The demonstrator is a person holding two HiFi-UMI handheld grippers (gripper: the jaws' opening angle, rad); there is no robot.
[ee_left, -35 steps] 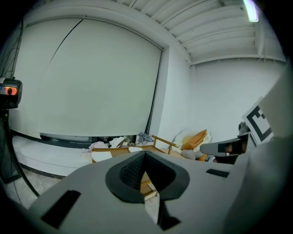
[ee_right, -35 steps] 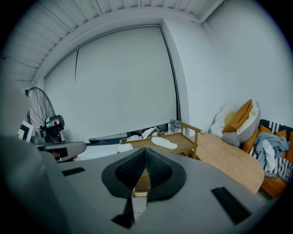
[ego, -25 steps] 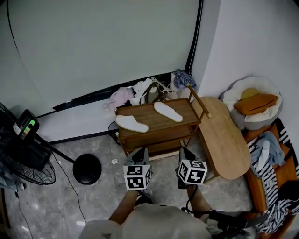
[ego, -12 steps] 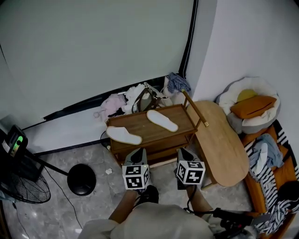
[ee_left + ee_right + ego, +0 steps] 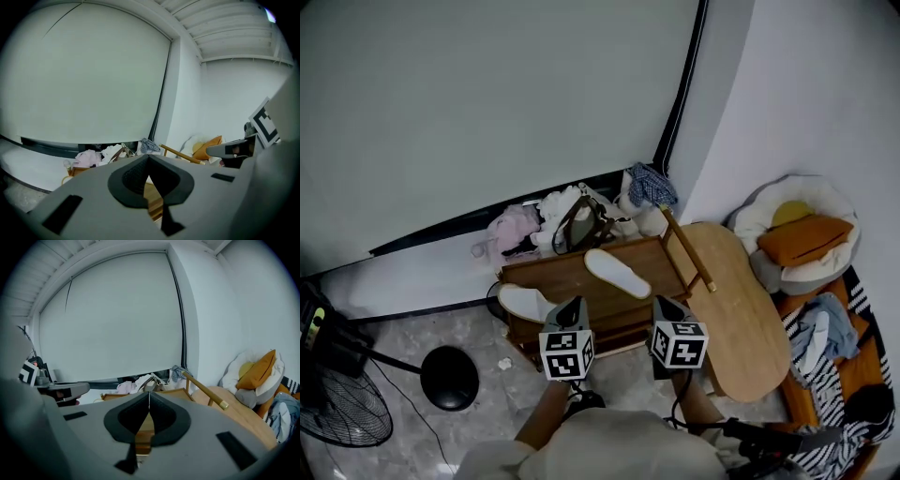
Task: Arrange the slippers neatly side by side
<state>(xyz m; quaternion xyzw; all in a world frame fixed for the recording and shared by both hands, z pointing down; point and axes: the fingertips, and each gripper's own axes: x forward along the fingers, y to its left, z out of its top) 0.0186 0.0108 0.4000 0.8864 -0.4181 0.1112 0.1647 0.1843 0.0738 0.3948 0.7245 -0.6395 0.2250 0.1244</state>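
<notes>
Two white slippers lie apart on the top of a low wooden rack (image 5: 558, 277). One slipper (image 5: 617, 273) lies slantwise towards the right end. The other slipper (image 5: 520, 302) lies at the left end, partly hidden behind my left gripper (image 5: 573, 305). That gripper hangs just in front of the rack, its jaws shut (image 5: 148, 157) with nothing between them. My right gripper (image 5: 660, 302) hangs beside it in front of the rack's right half, also shut (image 5: 149, 393) and empty. Neither gripper touches a slipper.
A heap of clothes and a bag (image 5: 572, 214) lies behind the rack by the wall. An oval wooden table (image 5: 739, 305) stands close on the right, a cushioned bed (image 5: 797, 230) beyond it. A fan (image 5: 337, 408) and its round black base (image 5: 450, 378) stand at the left.
Both grippers have moved forward towards the rack. It now lies closer to their tips and further left in the head view, and the left slipper has become partly hidden. Both jaws stayed shut.
</notes>
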